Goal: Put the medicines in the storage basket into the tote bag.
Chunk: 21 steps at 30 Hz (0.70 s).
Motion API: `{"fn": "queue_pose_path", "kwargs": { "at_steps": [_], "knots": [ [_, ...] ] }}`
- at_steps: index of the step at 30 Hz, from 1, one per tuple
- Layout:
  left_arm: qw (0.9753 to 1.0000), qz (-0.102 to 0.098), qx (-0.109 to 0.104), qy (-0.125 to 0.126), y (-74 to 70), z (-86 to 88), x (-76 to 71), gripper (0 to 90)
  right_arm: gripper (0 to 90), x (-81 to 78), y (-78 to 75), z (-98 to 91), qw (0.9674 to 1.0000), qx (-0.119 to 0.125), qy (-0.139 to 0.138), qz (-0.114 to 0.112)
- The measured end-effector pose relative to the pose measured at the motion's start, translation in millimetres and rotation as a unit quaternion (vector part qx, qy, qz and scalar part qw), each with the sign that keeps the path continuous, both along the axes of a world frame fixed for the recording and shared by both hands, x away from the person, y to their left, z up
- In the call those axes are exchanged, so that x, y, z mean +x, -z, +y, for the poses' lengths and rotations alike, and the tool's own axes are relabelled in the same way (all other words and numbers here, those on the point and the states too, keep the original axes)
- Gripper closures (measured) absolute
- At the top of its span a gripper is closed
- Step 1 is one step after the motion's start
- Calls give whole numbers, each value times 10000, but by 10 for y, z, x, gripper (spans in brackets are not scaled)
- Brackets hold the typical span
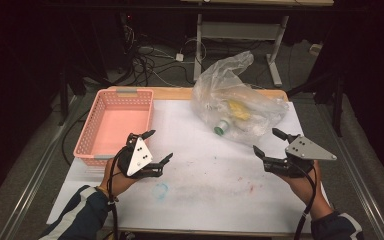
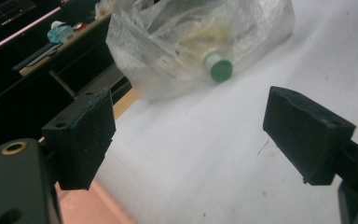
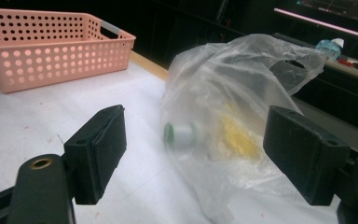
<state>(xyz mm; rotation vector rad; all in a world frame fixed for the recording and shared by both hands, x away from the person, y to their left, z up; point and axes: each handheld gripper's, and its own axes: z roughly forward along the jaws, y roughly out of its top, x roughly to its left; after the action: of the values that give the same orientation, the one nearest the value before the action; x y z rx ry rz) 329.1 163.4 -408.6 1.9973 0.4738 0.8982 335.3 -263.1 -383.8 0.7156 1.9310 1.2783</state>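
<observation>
Bag (image 1: 237, 97) lies fwd of both your grippers, R gripper (image 1: 269, 142) nearer than L gripper (image 1: 159, 146); fingers wide open, empty.

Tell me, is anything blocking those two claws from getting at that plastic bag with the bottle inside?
Nothing visible does. The left claw and the right claw are both open, with bare white table between them and the clear plastic bag. The green-capped bottle lies inside the bag. The pink basket sits off to the left.
</observation>
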Motion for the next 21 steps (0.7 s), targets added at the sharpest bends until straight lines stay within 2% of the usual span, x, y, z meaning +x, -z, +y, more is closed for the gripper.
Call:
{"fn": "queue_pose_path", "kwargs": {
  "at_steps": [2,7,15,21],
  "knots": [
    [10000,43,-25,-32,26,52,-25,164,205,-29,30,6,10000,13,-32,16],
    [9999,84,47,-121,90,137,-81,165,192,-99,122,30,9999,-127,-69,-37],
    [9997,201,90,-119,208,208,-139,164,183,-162,251,21,9996,-179,-141,142],
    [9995,235,113,-160,252,268,-164,164,182,-198,331,35,9992,-250,-248,164]
  ]
}}
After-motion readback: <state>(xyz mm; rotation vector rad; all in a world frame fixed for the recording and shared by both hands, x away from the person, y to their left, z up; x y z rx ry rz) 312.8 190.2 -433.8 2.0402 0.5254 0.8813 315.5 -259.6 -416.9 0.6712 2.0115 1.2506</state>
